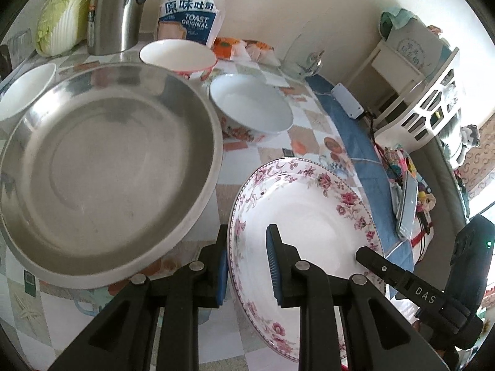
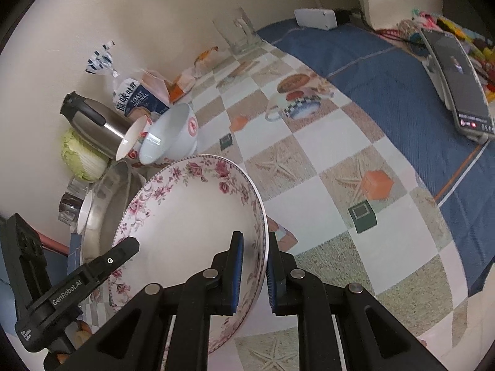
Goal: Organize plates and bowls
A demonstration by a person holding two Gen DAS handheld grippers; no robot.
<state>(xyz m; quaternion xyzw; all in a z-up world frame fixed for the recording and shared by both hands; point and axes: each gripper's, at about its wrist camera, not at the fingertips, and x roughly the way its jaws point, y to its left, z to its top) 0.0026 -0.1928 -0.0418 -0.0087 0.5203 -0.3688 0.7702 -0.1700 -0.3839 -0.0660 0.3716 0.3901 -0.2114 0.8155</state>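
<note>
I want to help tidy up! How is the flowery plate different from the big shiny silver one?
The floral plate is white china with pink roses round its rim; the steel plate is plain grey metal. The floral plate is gripped on opposite edges by the left gripper and the right gripper; the steel plate is held by nothing. The steel plate looks bigger in the left view. Both are round, shallow and empty.

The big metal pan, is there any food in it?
No, the big metal pan shows only its bare shiny bottom in the left wrist view, with nothing lying inside it.
</note>
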